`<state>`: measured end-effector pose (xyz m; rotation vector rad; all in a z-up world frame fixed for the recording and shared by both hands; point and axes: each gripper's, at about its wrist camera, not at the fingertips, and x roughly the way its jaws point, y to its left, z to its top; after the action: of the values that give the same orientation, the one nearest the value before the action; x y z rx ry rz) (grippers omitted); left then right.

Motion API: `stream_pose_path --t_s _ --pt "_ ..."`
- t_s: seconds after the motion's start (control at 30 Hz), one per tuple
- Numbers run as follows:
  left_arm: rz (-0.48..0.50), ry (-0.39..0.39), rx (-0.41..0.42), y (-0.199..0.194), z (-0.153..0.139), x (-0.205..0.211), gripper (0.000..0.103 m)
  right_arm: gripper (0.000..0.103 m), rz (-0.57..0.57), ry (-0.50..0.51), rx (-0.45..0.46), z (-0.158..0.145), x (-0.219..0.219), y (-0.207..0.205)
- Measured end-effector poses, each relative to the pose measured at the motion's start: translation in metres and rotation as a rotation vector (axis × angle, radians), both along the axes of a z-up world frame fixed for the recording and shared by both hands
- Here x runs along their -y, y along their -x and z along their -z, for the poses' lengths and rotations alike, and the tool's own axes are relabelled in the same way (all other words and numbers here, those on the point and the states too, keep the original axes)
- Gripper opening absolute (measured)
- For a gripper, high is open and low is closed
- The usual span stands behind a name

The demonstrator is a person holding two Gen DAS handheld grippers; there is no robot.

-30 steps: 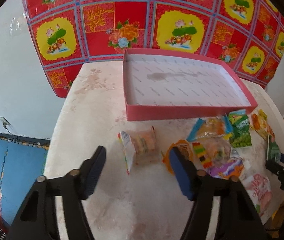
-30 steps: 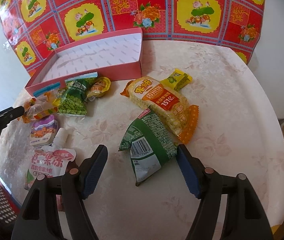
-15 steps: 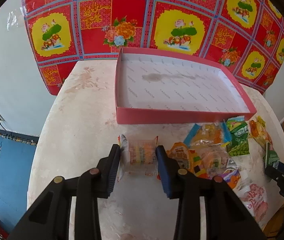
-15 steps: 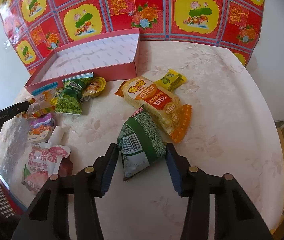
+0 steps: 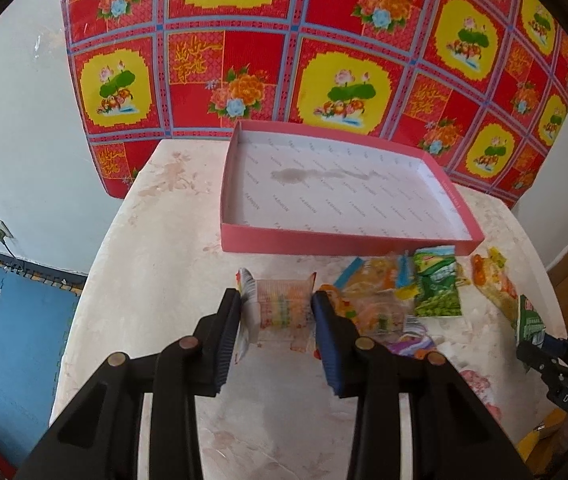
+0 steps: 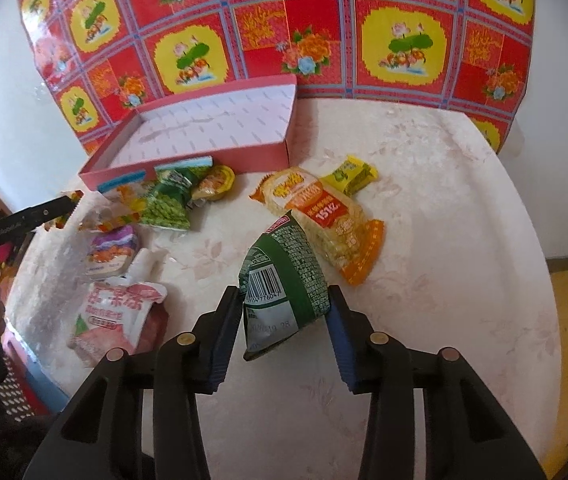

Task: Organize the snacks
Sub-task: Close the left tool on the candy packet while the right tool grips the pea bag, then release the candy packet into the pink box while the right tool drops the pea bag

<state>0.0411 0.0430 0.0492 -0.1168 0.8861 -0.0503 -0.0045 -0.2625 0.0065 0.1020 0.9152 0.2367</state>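
Clear packet (image 5: 282, 309) gripped, green packet (image 6: 284, 276) gripped

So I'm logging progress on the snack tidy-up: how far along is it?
Nothing is packed yet: the pink box is empty. In hand: the left tool grips a clear candy packet, and the right tool has just closed on a green barcoded packet. The other snacks are on the table.
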Motion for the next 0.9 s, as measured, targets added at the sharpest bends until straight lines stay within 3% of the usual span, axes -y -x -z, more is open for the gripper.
stream_pose_path --t_s 0.43,0.9 --pt "0.015 -0.026 0.054 0.000 -0.030 0.013 0.039 0.043 -0.026 -0.067 0.028 -0.036 0.000 -0.012" --pt "0.027 -0.033 0.073 -0.038 -0.053 0.018 0.039 0.043 -0.070 -0.057 0.070 -0.067 -0.025 -0.058"
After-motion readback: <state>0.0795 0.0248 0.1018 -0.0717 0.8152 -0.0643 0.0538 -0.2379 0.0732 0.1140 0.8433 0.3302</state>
